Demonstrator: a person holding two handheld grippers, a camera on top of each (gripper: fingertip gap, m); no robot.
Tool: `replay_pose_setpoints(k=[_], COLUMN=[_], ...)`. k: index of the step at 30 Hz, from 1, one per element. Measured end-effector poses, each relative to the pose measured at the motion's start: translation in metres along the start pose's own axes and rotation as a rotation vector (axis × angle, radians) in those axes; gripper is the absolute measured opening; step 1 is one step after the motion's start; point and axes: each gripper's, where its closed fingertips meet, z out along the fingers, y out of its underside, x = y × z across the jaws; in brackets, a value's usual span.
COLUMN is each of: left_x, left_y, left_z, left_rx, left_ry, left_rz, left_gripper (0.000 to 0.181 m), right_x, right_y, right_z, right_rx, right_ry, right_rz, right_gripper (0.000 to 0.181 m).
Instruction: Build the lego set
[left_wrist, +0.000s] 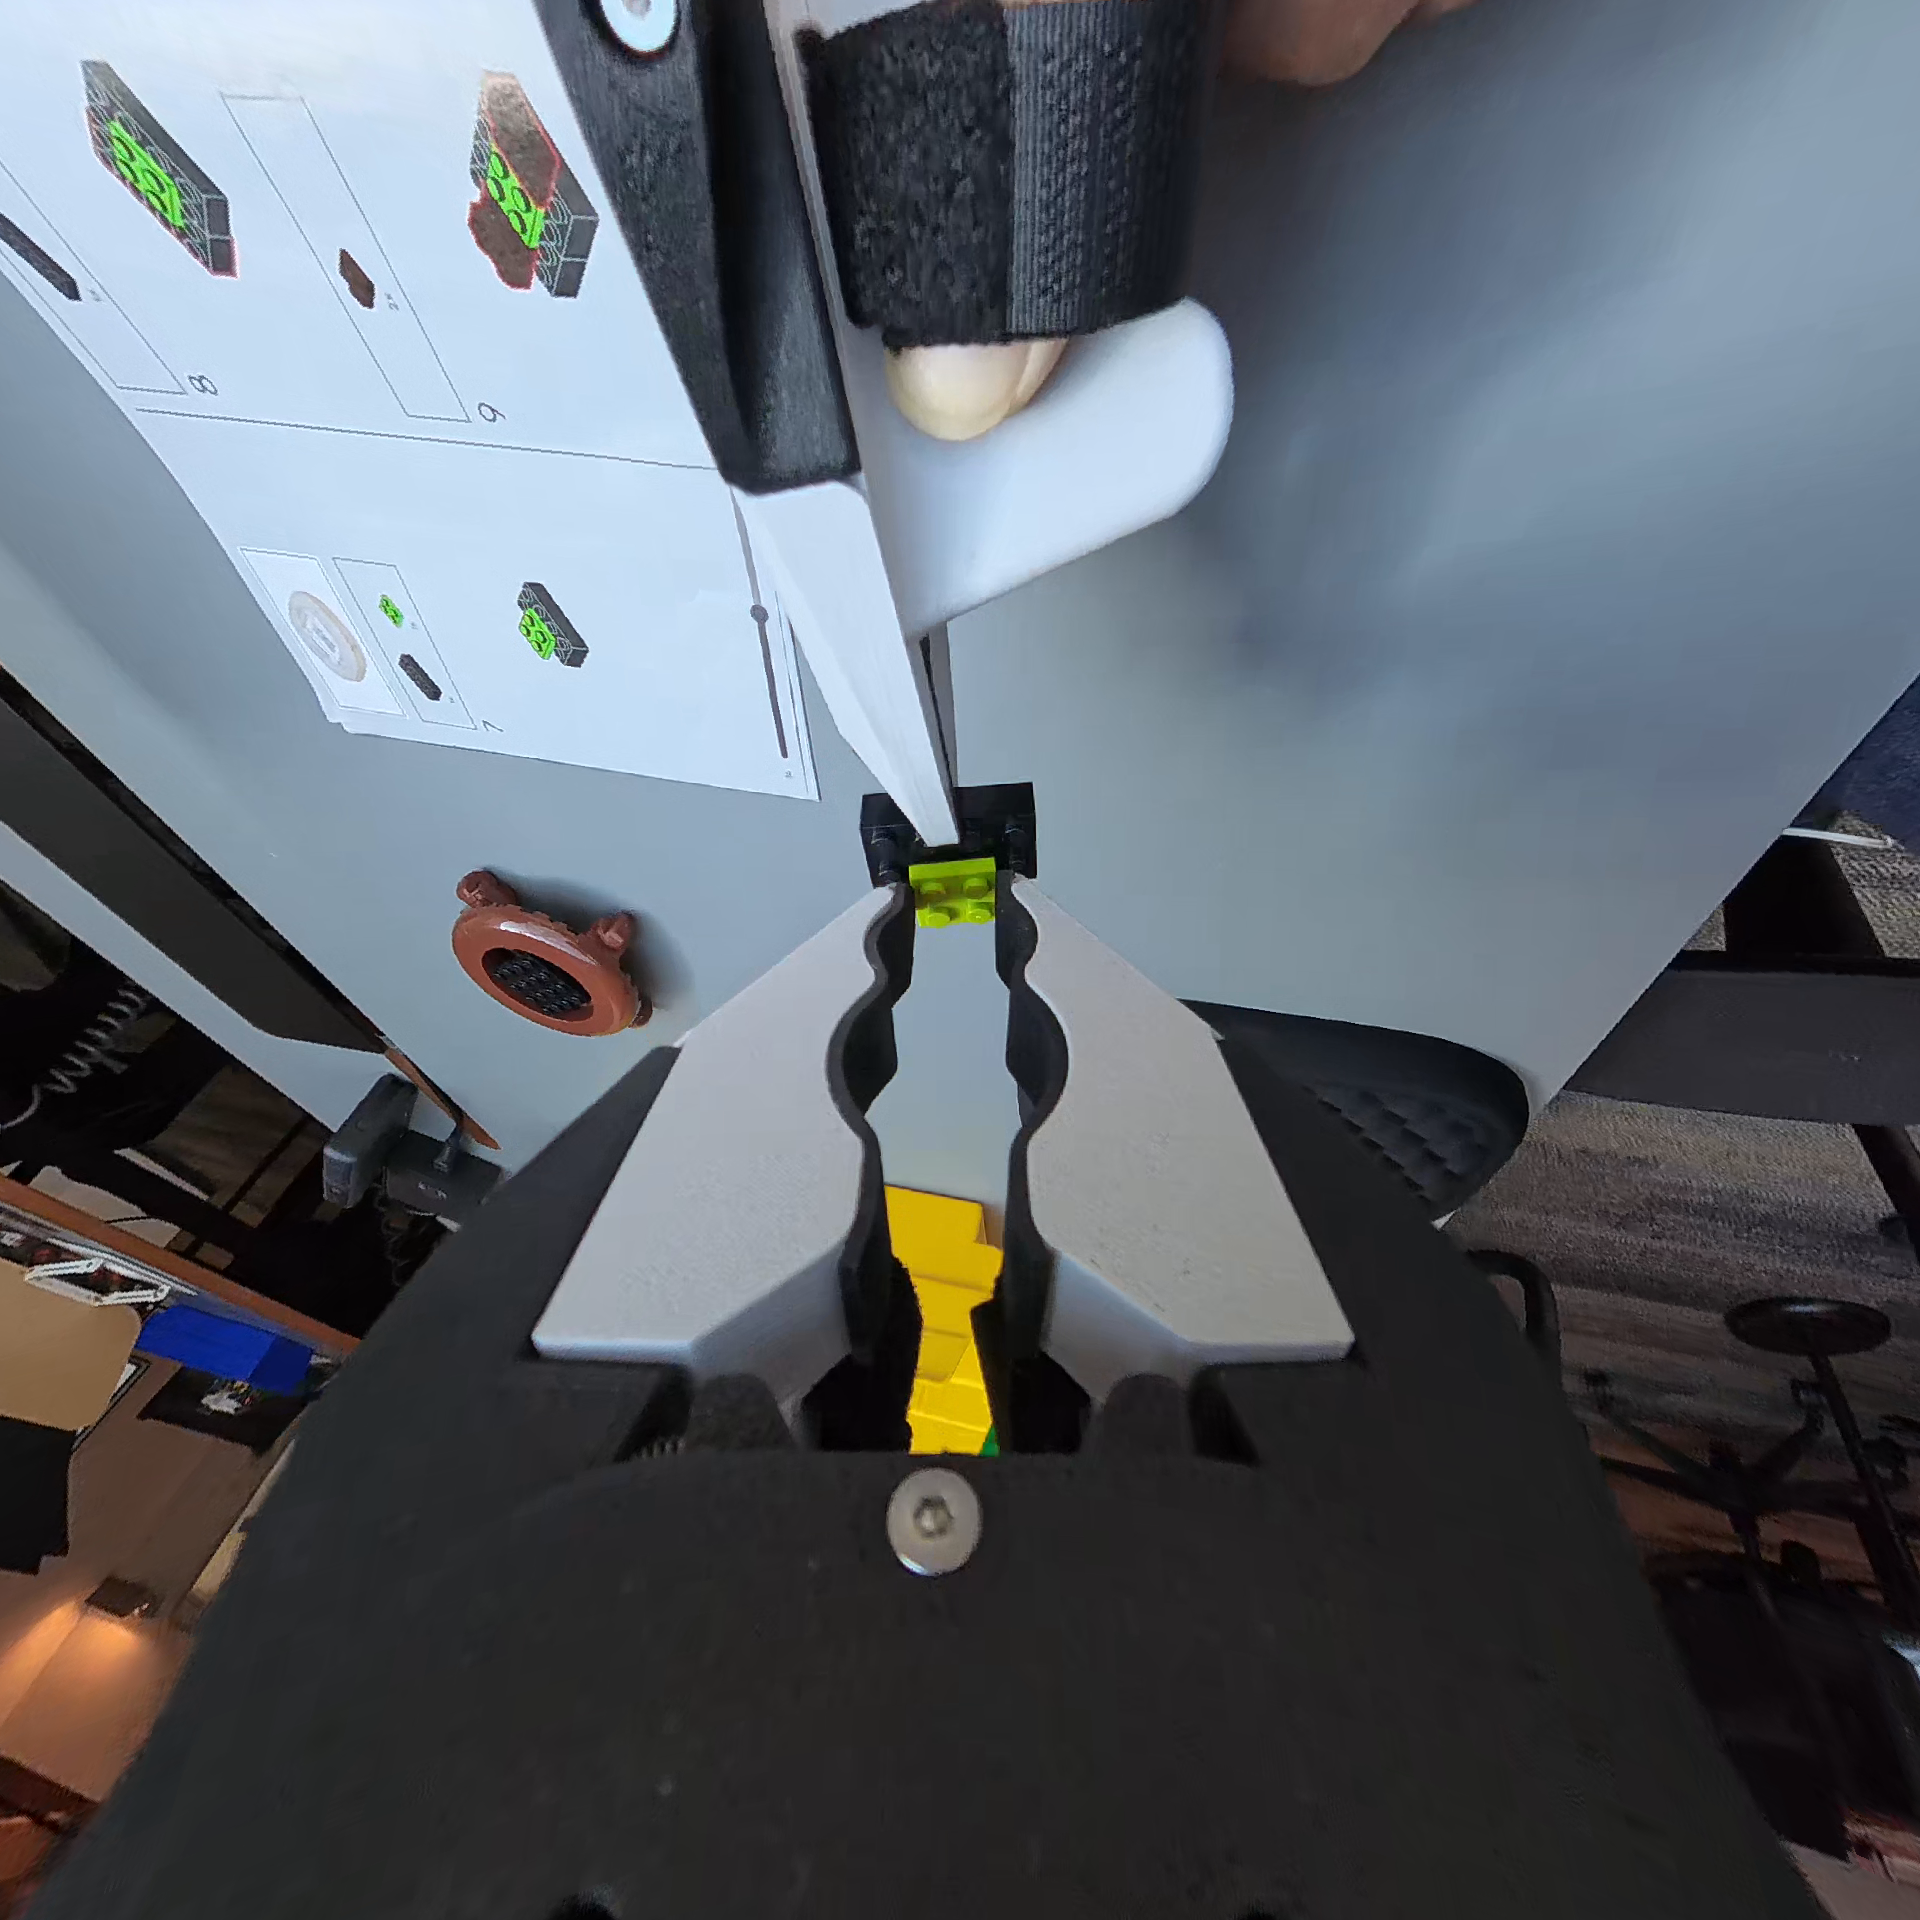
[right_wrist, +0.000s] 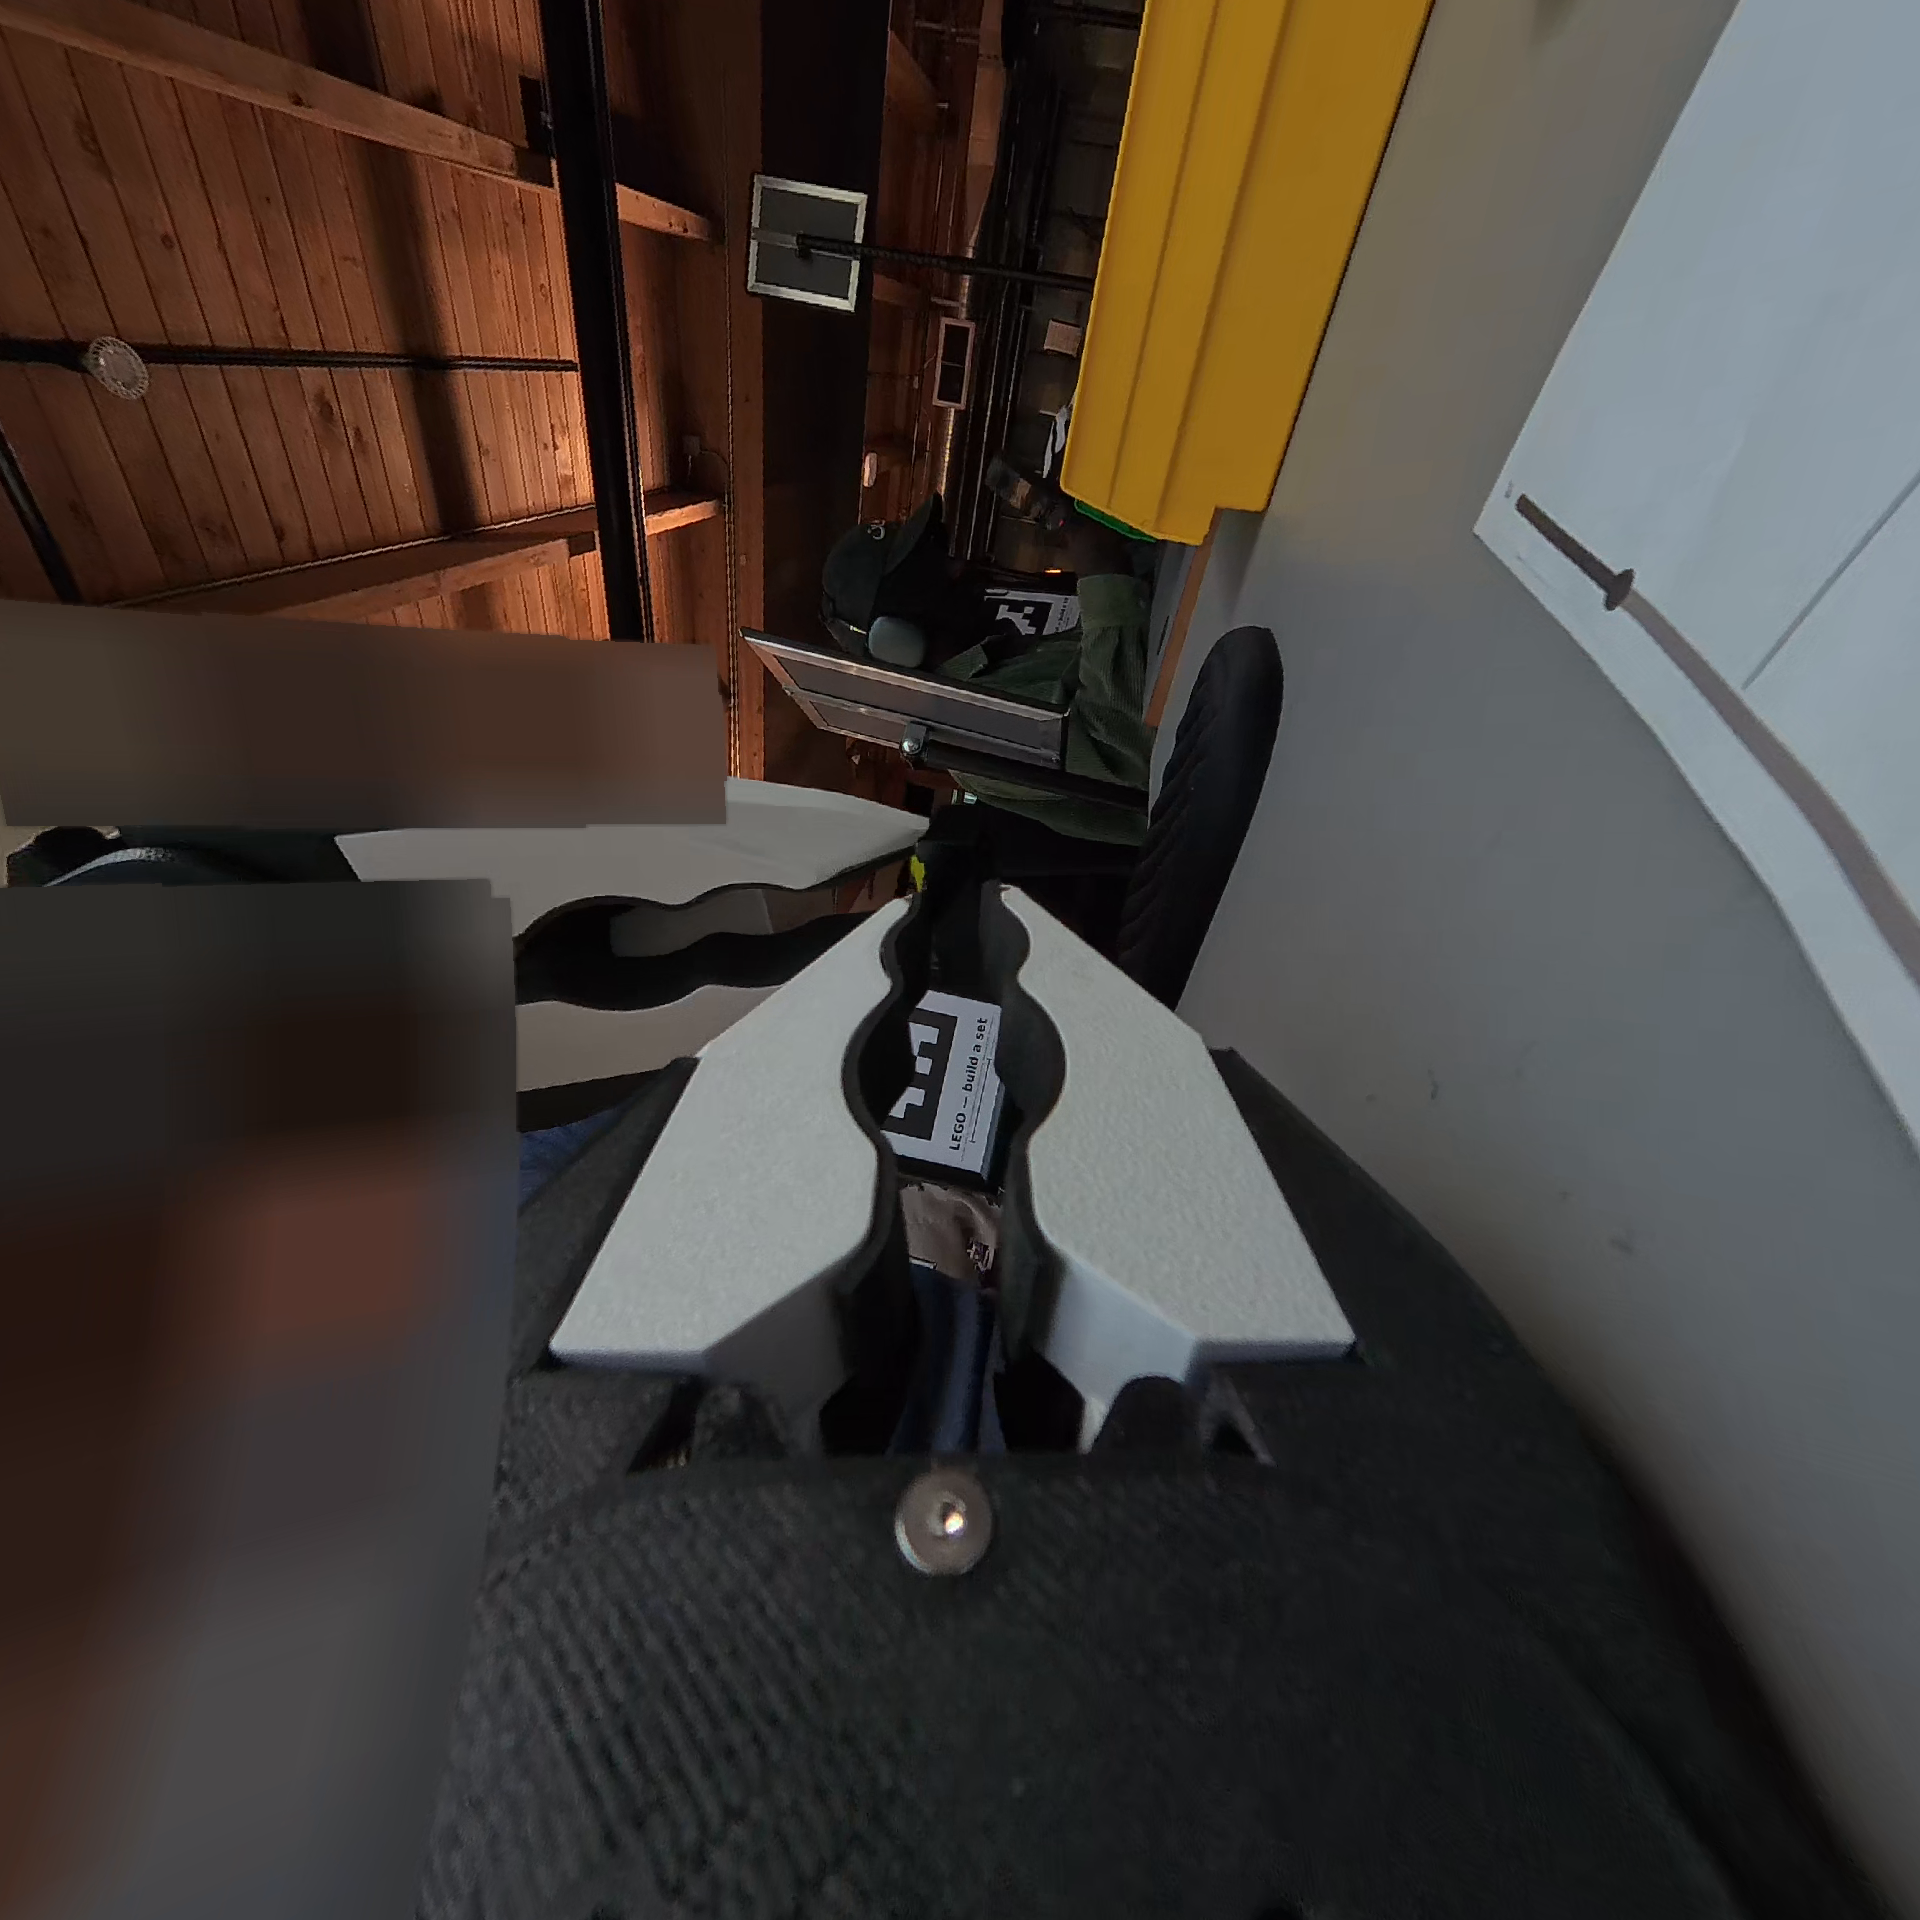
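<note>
Two fingers of L gripper (left_wrist: 953, 902) pinch lime plate (left_wrist: 954, 898) at tips; black brick (left_wrist: 1013, 812) just beyond, R gripper (left_wrist: 940, 831) tip pressing it, its own grip unclear. Keep studs aligned, push straight.

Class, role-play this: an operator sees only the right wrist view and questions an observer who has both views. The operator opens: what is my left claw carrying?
Observer: The left claw is shut on a lime plate.
Operator: Where is that against the right claw?
Observer: The plate touches the black brick that the right claw pinches.
Operator: Any other parts out?
Observer: A brown round piece lies on the table, below the instruction sheet.
</note>
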Motion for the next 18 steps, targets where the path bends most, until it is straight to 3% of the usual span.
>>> replay_pose_setpoints(k=[6, 18], left_x=[-0.002, -0.0022], left_y=[-0.0007, -0.0016], left_z=[0.0016, 0.0056], left_rx=[-0.083, -0.107], left_ry=[-0.012, -0.019], left_rz=[0.009, -0.006], left_gripper=[0.013, 0.013], right_x=[0.0004, 0.0042], right_y=[-0.0026, -0.0032], right_z=[-0.0017, -0.003], right_rx=[0.015, 0.008], right_ry=[0.01, 0.039], right_rz=[-0.007, -0.014], right_gripper=[0.007, 0.007])
